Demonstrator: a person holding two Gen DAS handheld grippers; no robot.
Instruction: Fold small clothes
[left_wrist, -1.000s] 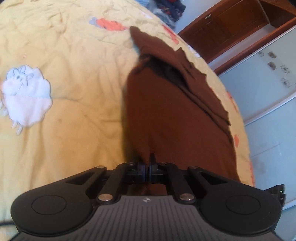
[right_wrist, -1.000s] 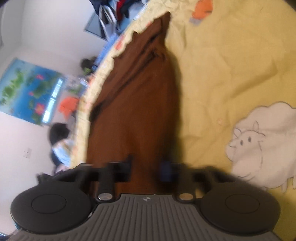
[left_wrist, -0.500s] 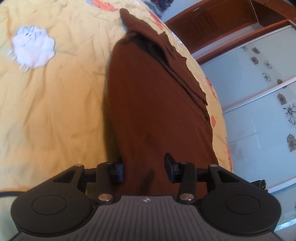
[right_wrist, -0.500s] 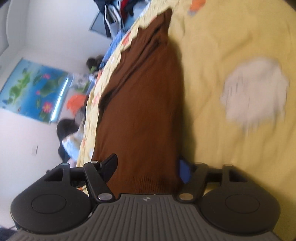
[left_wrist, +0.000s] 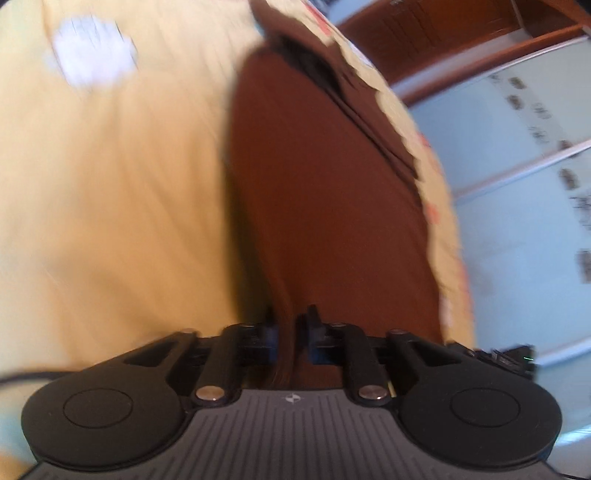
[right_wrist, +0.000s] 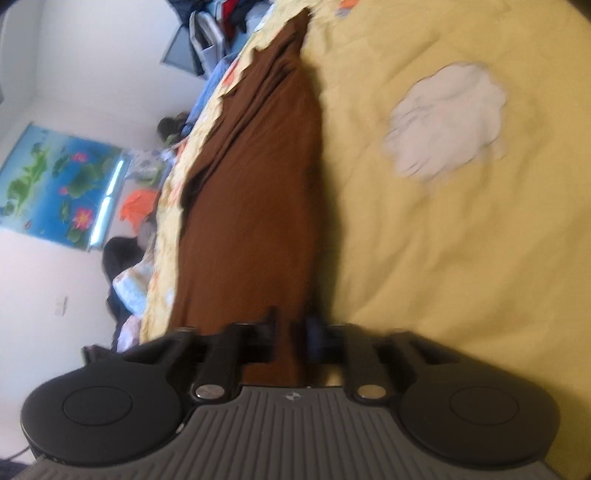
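A brown garment (left_wrist: 325, 192) lies stretched along the edge of a yellow bedspread (left_wrist: 110, 206). It also shows in the right wrist view (right_wrist: 258, 206). My left gripper (left_wrist: 291, 332) has its jaws nearly closed on the near hem of the garment, with cloth between the pads. My right gripper (right_wrist: 290, 332) is likewise closed on the near end of the garment, at its right edge. Both views are blurred by motion.
A white sheep patch (left_wrist: 92, 51) is sewn on the bedspread, also in the right wrist view (right_wrist: 447, 122). A wooden cabinet (left_wrist: 461, 33) and glass wardrobe doors (left_wrist: 517, 166) stand beyond the bed edge. A lotus poster (right_wrist: 59, 184) and piled clothes (right_wrist: 221, 22) are at the left.
Both grippers opened wide half a second ago, then closed again on the garment's near end. Both cameras are moving; the sheep patch has shifted in each view.
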